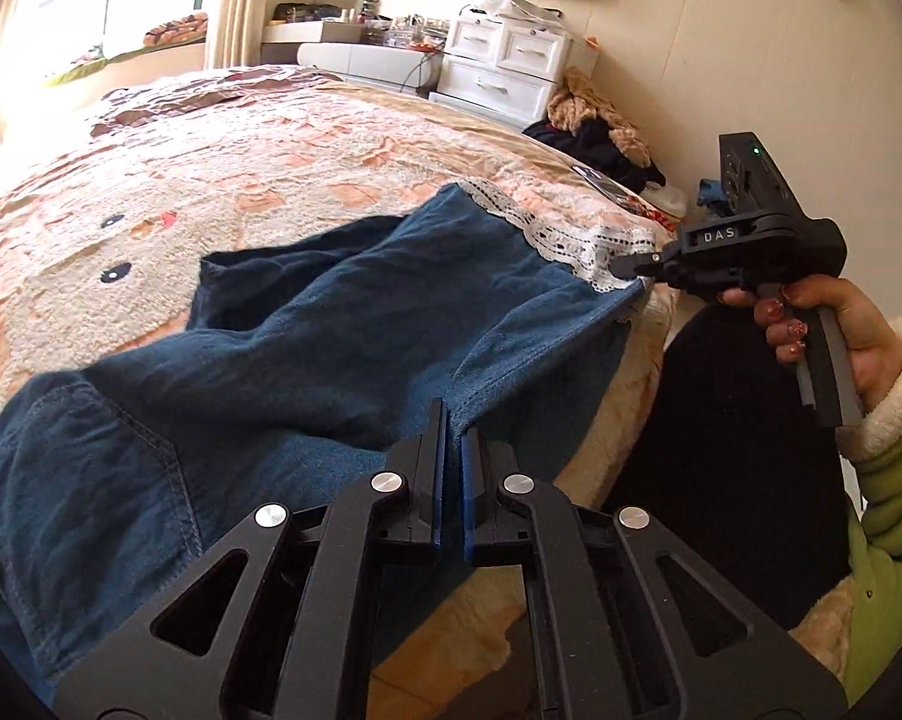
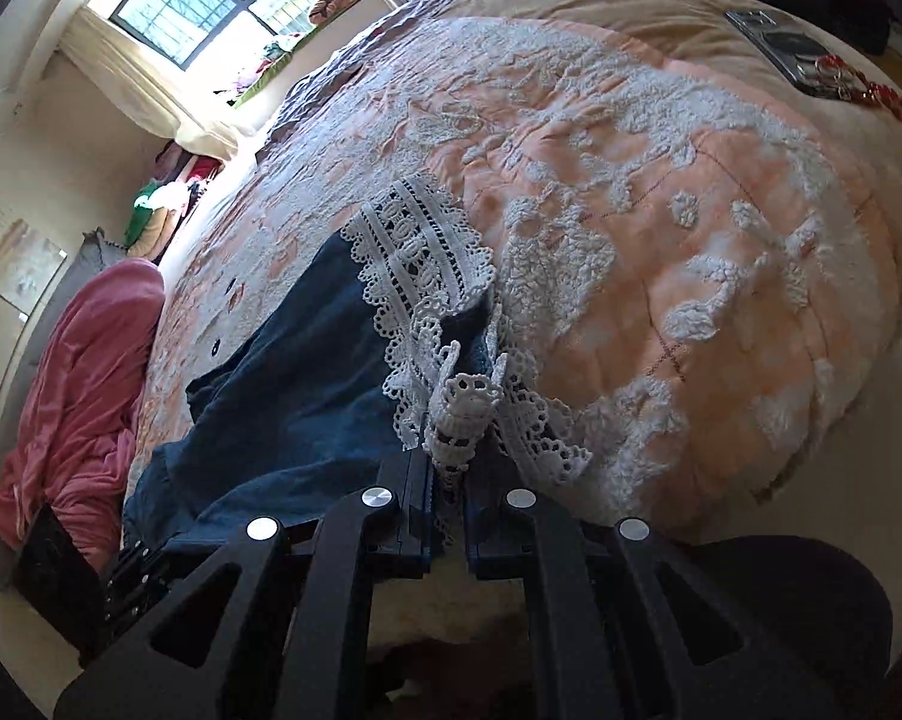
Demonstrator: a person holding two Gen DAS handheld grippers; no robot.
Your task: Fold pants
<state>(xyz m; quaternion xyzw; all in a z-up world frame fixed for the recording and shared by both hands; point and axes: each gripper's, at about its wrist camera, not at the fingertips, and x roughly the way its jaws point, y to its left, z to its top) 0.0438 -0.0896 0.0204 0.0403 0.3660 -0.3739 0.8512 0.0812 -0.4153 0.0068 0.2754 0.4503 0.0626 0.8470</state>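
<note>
A: On the bed, pants lie spread across the fuzzy blanket, legs running toward the near edge, part hanging over it.

B: Risk from the big stuff first?

A: Blanket is plush, so denim probably drags and bunches if it's pulled flat. Overhang could slide the whole garment off if either grip lets go.

B: Grips?

A: Left gripper: jaws nearly pressed together, pinching the blue fabric edge at mid-leg. Thin bite, looks like it could slip. Right gripper: jaws pinching the lace hem, lace bunched up between them.

B: Lace the weak point?

A: Likely. Openwork trim may stretch or snag on a finger, and only lace seems held, not denim, so the fold could come out crooked.

B: Anything small?

A: Phone and red chain at far corner, well apart. Low risk.
</note>
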